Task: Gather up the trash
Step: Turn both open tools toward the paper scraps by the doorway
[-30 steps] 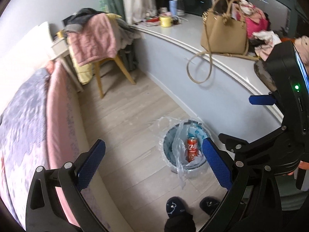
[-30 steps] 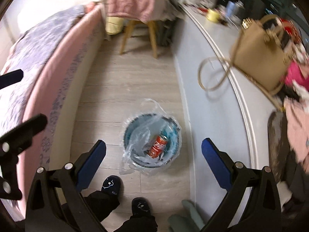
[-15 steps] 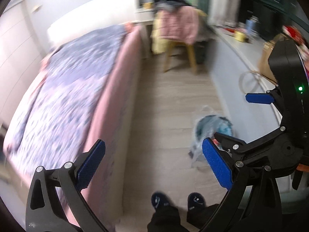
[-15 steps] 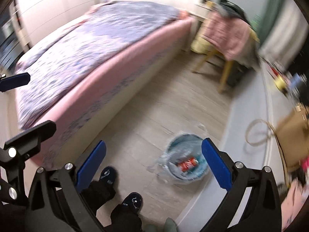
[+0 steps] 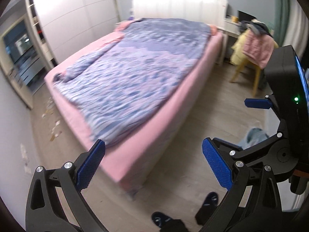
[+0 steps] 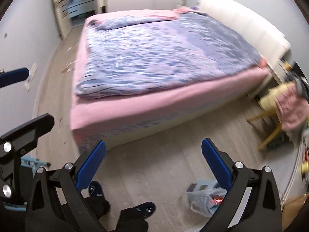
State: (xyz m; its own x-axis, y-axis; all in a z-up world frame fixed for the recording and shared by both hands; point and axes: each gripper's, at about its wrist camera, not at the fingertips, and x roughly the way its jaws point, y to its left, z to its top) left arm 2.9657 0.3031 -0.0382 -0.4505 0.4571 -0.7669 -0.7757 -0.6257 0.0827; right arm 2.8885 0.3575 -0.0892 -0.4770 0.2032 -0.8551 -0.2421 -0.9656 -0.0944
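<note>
Left wrist view: the left hand-held gripper (image 5: pixel 153 165) gapes wide and holds nothing. Scraps of trash (image 5: pixel 53 122) lie on the floor far left, beyond the bed (image 5: pixel 135 81); the best approach would be round the bed's near corner, jaws low.

Right wrist view: the right hand-held gripper (image 6: pixel 153 163) is likewise spread wide and empty. The lined bin (image 6: pixel 204 196) sits near right; more scraps (image 6: pixel 70 65) lie far left.
</note>
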